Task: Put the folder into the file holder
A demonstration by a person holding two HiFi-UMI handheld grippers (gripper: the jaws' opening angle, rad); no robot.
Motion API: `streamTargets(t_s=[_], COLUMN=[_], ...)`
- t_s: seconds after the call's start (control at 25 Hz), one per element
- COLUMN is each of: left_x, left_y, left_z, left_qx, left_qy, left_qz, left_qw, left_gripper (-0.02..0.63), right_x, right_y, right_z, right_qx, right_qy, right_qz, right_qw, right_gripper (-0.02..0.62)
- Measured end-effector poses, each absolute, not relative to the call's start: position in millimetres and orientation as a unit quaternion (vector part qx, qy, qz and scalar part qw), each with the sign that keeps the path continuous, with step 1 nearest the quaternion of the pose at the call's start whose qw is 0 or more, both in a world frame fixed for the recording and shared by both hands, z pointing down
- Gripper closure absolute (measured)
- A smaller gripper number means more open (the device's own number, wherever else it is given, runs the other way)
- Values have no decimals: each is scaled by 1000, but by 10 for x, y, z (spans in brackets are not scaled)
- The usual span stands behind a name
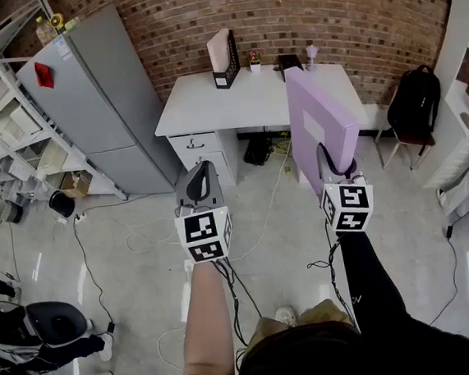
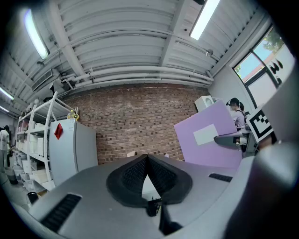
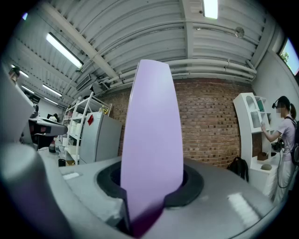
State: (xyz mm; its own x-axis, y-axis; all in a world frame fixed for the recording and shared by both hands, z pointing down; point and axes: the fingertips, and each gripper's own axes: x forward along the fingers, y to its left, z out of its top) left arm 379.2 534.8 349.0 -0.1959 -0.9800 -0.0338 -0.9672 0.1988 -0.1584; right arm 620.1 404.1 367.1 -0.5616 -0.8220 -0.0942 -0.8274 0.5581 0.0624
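Note:
A tall lilac folder [image 1: 321,125] stands upright in my right gripper [image 1: 331,163], which is shut on its lower edge. In the right gripper view the folder [image 3: 152,140] rises edge-on from between the jaws and hides the middle of the room. My left gripper [image 1: 203,176] is held level beside it, shut with nothing in it; its dark pads [image 2: 159,175] meet at the tip. The left gripper view shows the folder [image 2: 210,140] to its right. A dark file holder [image 1: 224,60] with papers stands at the back of the white desk [image 1: 210,102], ahead of both grippers.
A grey cabinet [image 1: 98,97] and metal shelves [image 1: 1,122] stand to the left. A black backpack [image 1: 414,101] rests on a chair at the right, near a white shelf unit [image 1: 467,119]. Cables [image 1: 247,231] trail over the floor. A person [image 3: 282,135] stands at the far right.

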Motion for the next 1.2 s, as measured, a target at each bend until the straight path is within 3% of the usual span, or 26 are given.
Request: streamTargets(t_s=[0.64, 1.2], left_x=[3746, 2922], left_y=[5265, 4001], left_z=[3482, 3491], left_qx=[-635, -635], left_qy=[769, 769], left_qz=[-39, -35], left_qw=[62, 65], left_gripper=[597, 597], right_x=[6091, 5235], right_y=[4003, 2687], right_z=[3637, 3672], right_qx=[-449, -444], right_qy=[891, 893], right_qz=[60, 45], right_qw=[40, 55], right_gripper=[443, 443])
